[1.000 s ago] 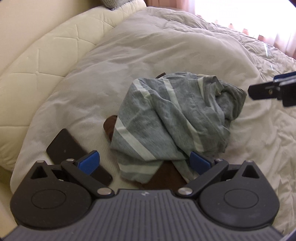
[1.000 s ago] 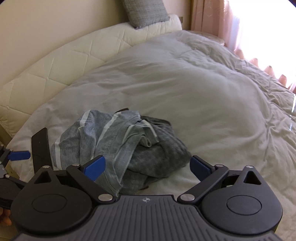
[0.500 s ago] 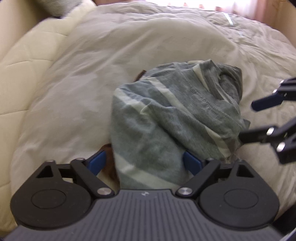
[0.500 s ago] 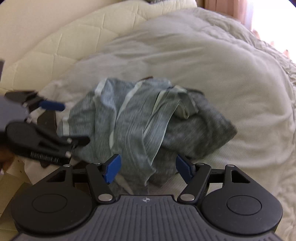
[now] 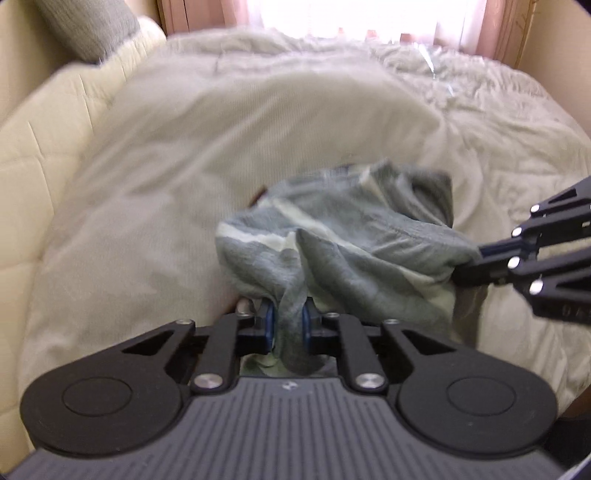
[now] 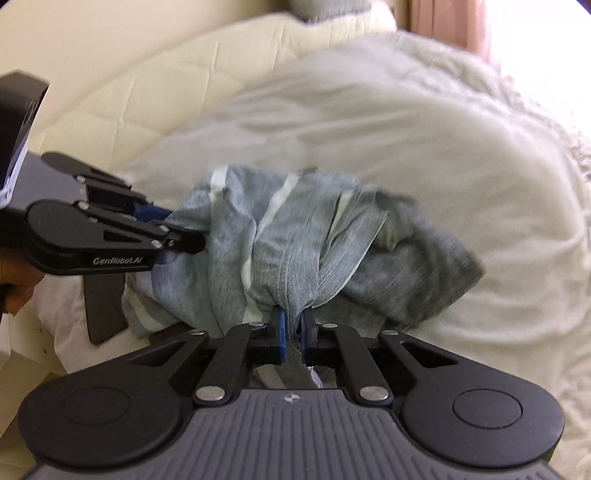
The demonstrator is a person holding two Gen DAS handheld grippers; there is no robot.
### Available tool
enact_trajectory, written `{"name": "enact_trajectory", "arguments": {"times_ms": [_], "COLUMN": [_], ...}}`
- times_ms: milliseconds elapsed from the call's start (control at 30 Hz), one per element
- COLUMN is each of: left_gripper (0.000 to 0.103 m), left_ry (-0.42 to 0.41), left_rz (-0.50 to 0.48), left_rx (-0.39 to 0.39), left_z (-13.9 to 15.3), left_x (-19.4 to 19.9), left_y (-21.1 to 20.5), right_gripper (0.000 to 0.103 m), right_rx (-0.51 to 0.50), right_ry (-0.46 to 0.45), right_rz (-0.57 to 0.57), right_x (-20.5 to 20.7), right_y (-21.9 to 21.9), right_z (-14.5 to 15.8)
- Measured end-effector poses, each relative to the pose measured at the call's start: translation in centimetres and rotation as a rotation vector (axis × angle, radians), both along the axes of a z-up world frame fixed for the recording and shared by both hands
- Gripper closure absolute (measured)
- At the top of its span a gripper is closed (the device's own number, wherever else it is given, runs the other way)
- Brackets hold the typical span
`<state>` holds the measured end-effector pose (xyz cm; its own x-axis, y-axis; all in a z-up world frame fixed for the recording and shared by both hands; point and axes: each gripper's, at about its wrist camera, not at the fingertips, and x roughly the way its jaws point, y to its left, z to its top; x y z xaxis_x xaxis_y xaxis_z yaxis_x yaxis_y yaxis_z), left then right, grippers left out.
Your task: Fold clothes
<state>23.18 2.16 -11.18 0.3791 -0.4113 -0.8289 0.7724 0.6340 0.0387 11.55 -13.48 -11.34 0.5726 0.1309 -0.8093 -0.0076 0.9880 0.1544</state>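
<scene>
A crumpled grey garment with pale stripes (image 5: 354, 236) (image 6: 295, 236) lies bunched on the white duvet (image 5: 221, 129). My left gripper (image 5: 288, 321) is closing on a fold at the garment's near edge, blue pads pressing the cloth from both sides. In the right wrist view the same gripper (image 6: 184, 240) bites the garment's left side. My right gripper (image 6: 292, 332) is closing on another fold at the near edge, pads pinching it. From the left wrist view that right gripper (image 5: 476, 262) reaches in from the right and grips the garment's right side.
A cream quilted headboard (image 6: 147, 74) curves along the left, with a grey cushion (image 5: 88, 26) on it. Bright curtained windows (image 5: 369, 14) lie beyond the bed. A dark flat object (image 6: 105, 306) lies by the garment's left edge. A hand (image 6: 14, 284) shows at the left.
Both grippers moved in onto the garment and went from wide open to pinched on folds of cloth. The left gripper rolled and swung right, hiding the dark flat object from its view.
</scene>
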Motion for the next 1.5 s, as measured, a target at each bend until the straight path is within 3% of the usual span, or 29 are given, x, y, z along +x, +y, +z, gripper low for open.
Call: {"name": "enact_trajectory", "arguments": {"times_ms": [267, 467, 667, 867, 1067, 1267, 1400, 1500], "left_gripper": [0.092, 0.093, 0.093, 0.092, 0.092, 0.090, 0.084, 0.072], "left_ry": [-0.080, -0.129, -0.179, -0.175, -0.118, 0.031, 0.145, 0.157], "left_rz": [0.030, -0.013, -0.136, -0.295, -0.419, -0.539, -0.637, -0.663], "left_rx": [-0.100, -0.174, -0.227, -0.258, -0.247, -0.147, -0.051, -0.001], "left_z": [4.6, 9.0, 12.7, 13.5, 11.4, 4.8, 0.6, -1.4], "left_x": [-1.2, -3.2, -7.8, -16.0, -26.9, -37.1, -42.0, -41.4], "left_y": [-0.3, -2.7, -9.1, -17.9, -27.8, -35.1, -37.2, -37.1], "right_gripper": [0.096, 0.096, 0.096, 0.097, 0.096, 0.096, 0.096, 0.096], "right_rx": [-0.015, -0.037, -0.080, -0.132, -0.185, -0.204, -0.206, -0.199], "right_ry": [-0.149, -0.238, -0.299, -0.320, -0.293, -0.166, -0.033, 0.062], "right_rz": [-0.049, -0.125, -0.246, -0.398, -0.499, -0.536, -0.534, -0.523], "right_x": [-1.4, -4.2, -9.0, -17.9, -29.2, -38.4, -42.6, -44.5], "right_y": [-2.0, -4.8, -10.1, -17.4, -25.6, -32.2, -34.2, -34.4], "right_z": [5.9, 9.2, 12.3, 13.5, 11.9, 7.7, 3.2, -0.4]}}
